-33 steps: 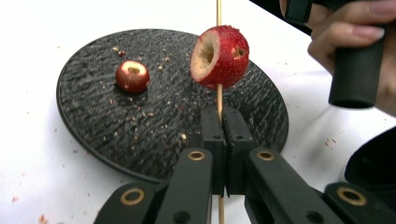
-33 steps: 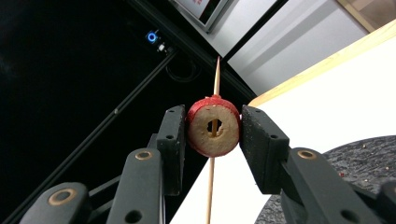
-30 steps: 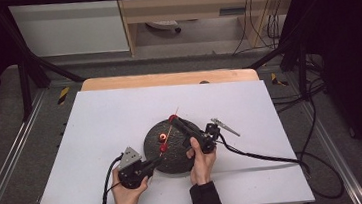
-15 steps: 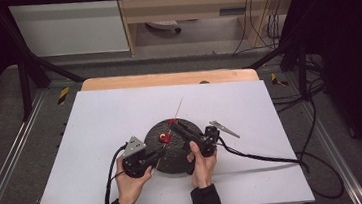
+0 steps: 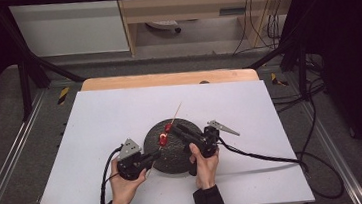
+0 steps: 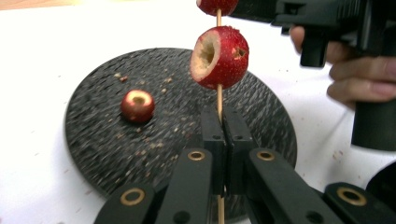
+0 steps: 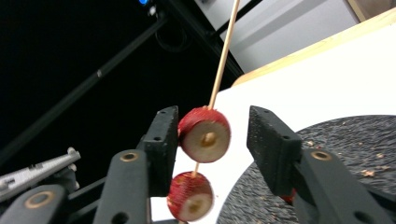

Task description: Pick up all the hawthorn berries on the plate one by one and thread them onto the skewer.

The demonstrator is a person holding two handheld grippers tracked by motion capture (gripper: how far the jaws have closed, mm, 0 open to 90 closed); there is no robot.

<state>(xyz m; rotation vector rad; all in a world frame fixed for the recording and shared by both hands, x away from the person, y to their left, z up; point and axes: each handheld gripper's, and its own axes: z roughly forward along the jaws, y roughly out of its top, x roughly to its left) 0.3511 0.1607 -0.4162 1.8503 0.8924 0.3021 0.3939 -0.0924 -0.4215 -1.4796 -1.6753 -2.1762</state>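
High view: white table (image 5: 97, 140) w/ a dark round plate (image 5: 174, 153) near its middle. Left gripper (image 5: 155, 155) sits at plate's left edge, right gripper (image 5: 179, 130) reaches over plate from the right. Thin skewer (image 5: 176, 111) rises slanting far-right over the plate, red fruit (image 5: 164, 138) on its lower part. Left gripper view: jaws shut tight on skewer (image 6: 219, 100); one hollowed fruit (image 6: 219, 57) threaded just above them, a second at top edge; a loose fruit (image 6: 137, 106) lies on plate's (image 6: 93, 140) left part. Right gripper view: jaws have just been opening; upper fruit (image 7: 204, 134) sits between the pads (image 7: 164, 140), left pad beside it, right pad clear of it, not gripped; another fruit (image 7: 190, 197) below on skewer (image 7: 224, 51).
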